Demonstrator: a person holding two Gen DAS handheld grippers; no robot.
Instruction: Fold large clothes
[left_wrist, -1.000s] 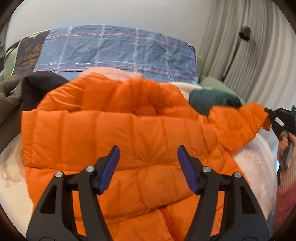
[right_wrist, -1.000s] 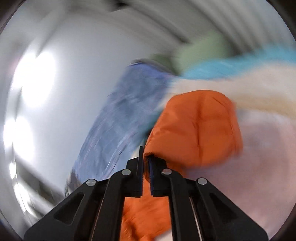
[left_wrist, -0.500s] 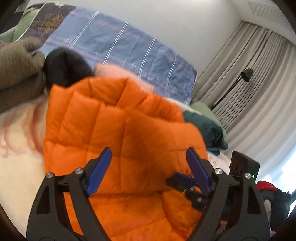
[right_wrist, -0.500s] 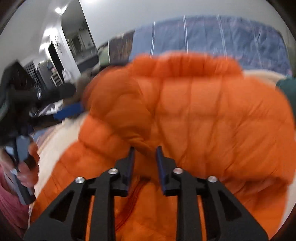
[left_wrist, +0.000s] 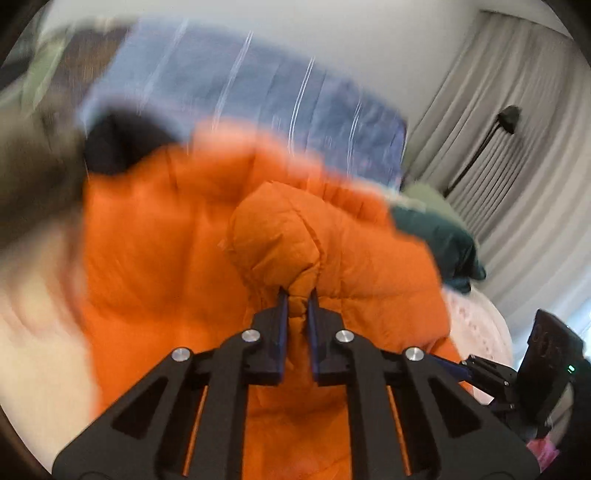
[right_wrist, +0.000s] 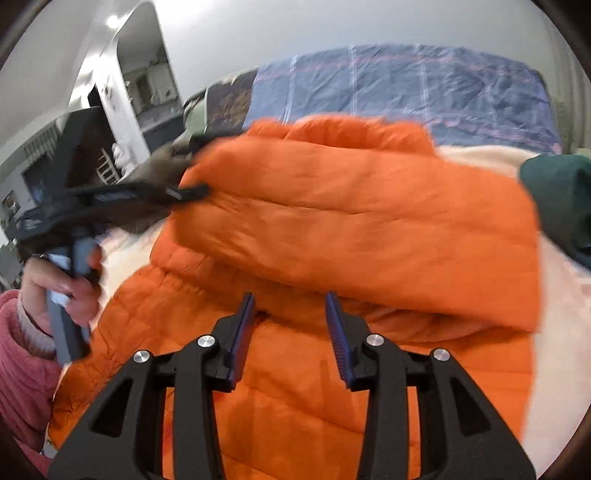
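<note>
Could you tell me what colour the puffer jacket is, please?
Bright orange puffer jacket, clearest in the right wrist view.

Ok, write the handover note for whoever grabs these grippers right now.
Left gripper: shut on a bunched fold of the orange puffer jacket, lifted off the bed.
Right gripper: open, holding nothing, just above the jacket's lower part.
Jacket lies across the cream blanket, one section folded over the body; the dark green garment sits beside it.
Done: a first fold.
Left: lay down the left gripper's section, flatten, finish the folds.
</note>
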